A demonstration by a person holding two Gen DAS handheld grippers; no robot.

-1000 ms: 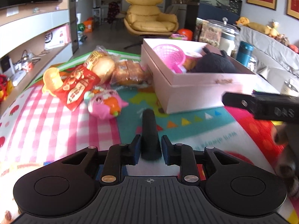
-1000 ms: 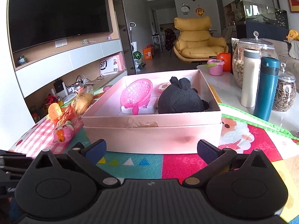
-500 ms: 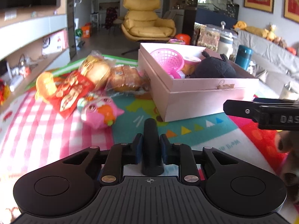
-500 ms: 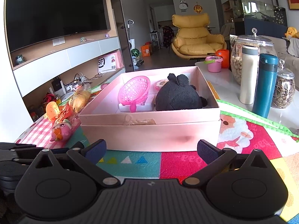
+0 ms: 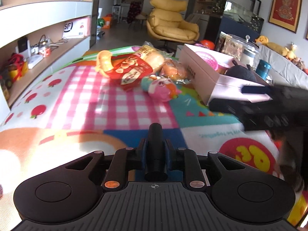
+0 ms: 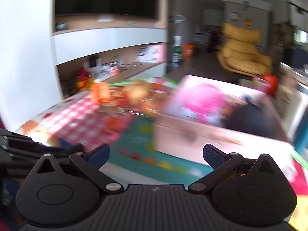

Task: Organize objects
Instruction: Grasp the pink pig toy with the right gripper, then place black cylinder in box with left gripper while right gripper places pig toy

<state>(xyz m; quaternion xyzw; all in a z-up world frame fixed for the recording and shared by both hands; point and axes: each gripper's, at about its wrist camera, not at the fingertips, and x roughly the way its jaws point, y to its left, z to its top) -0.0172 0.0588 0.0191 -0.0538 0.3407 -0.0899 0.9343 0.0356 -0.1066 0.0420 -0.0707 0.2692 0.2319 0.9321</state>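
Note:
My left gripper [image 5: 155,150] is shut on a black cylinder [image 5: 155,134] and holds it above the colourful mat. A pink box [image 5: 202,73] stands at the right with a pink basket [image 5: 208,62] and a black plush [image 5: 240,74] inside. Beside the box lie a pink pig toy [image 5: 161,88], a red snack bag [image 5: 130,70], bread packs [image 5: 173,70] and a yellow toy [image 5: 105,62]. My right gripper [image 6: 156,155] is open and empty, in front of the box [image 6: 192,134]; its view is blurred. It also shows in the left wrist view [image 5: 256,107].
A play mat [image 5: 86,105] covers the surface. Glass jars [image 5: 242,48] and a teal bottle [image 5: 263,70] stand behind the box. A wall shelf [image 5: 38,44] runs along the left, and a yellow armchair [image 5: 171,27] stands far back.
Both grippers have swung left: the box has shifted to the right in both views. The right wrist view has become blurred. The left gripper still holds the black cylinder.

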